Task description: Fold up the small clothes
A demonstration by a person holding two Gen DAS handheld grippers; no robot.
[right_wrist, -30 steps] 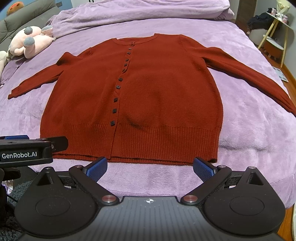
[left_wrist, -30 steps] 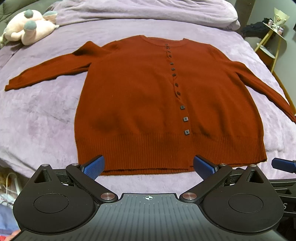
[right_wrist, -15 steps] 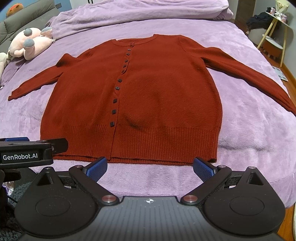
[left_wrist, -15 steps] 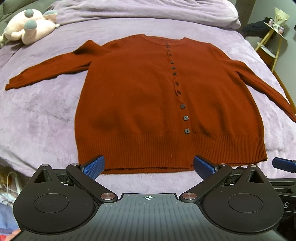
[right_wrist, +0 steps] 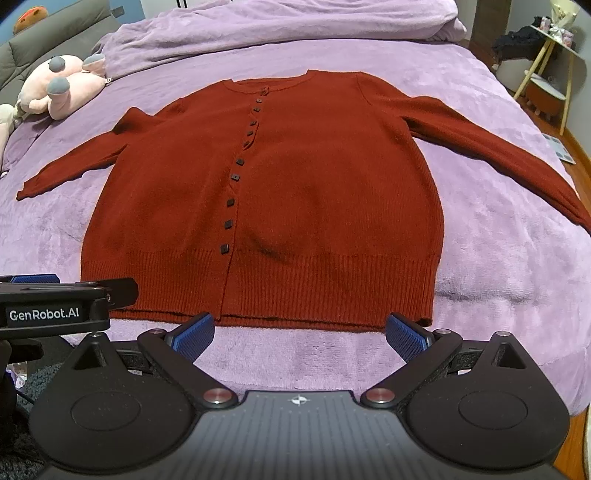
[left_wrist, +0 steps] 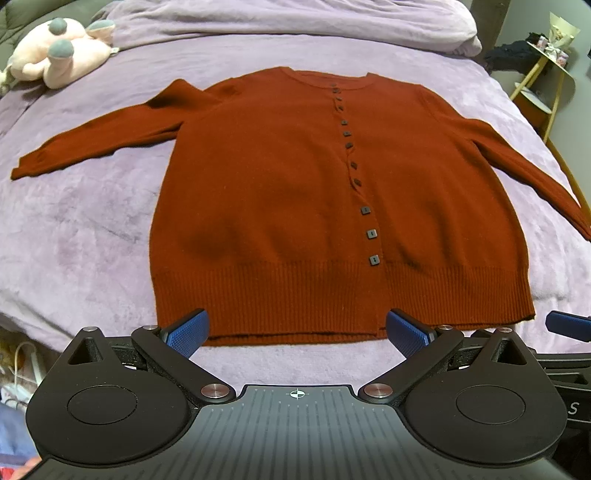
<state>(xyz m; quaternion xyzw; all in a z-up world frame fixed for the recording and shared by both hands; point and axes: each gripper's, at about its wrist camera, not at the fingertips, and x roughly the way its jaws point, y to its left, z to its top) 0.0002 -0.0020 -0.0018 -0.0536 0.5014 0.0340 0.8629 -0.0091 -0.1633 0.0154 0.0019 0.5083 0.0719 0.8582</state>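
Observation:
A rust-red buttoned cardigan (left_wrist: 280, 206) (right_wrist: 303, 192) lies flat, front up, on the purple bed, both sleeves spread outward and its ribbed hem nearest me. My left gripper (left_wrist: 297, 330) stands open just short of the hem, nothing between its blue pads. My right gripper (right_wrist: 301, 332) is open too, held in front of the hem's right half and holding nothing. In the right wrist view the left gripper's body (right_wrist: 55, 310) shows at the left edge; a blue fingertip (left_wrist: 569, 326) of the right one shows at the far right of the left wrist view.
The purple blanket (left_wrist: 74, 229) covers the bed, with a bunched duvet (right_wrist: 280, 26) at the head. A pink plush toy (left_wrist: 59, 51) lies at the back left. A small side table (right_wrist: 550, 74) stands right of the bed, and cables (left_wrist: 18, 365) lie on the floor at left.
Both grippers have risen or edged forward very slightly; the cardigan sits marginally lower in both views. Jaws stay open and the cardigan has not moved.

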